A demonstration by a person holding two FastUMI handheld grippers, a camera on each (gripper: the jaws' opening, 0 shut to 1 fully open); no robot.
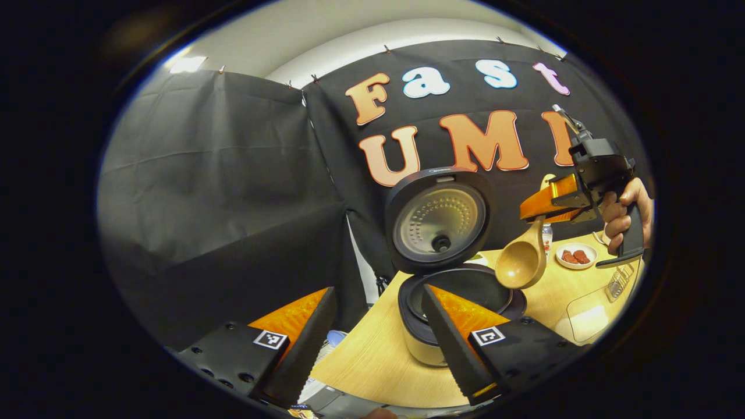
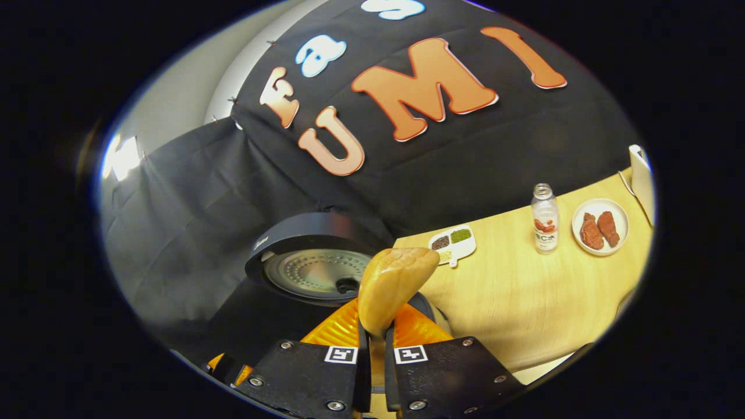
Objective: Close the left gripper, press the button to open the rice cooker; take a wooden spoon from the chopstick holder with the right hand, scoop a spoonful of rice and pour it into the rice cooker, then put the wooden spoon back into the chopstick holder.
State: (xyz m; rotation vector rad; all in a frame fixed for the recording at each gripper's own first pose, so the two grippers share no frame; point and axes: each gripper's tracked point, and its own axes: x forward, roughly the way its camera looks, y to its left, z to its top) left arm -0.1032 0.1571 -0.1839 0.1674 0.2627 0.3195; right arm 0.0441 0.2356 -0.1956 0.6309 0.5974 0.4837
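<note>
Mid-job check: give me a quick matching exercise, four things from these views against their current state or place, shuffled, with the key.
Things:
1. rice cooker lid
2. wooden spoon
3. left gripper
4. bottle

States:
A. jaws apart, holding nothing
B. standing upright on the table, beside the plate of reddish pieces
C. raised open
D. clamped in the right gripper, bowl hanging over the cooker pot

Pairs: 1-C, 2-D, 3-A, 4-B

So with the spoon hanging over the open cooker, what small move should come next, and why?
Probably carry the wooden spoon back toward the chopstick holder: its bowl looks empty, tipped above the open rice cooker, and the right gripper is clamped on its handle.
</note>
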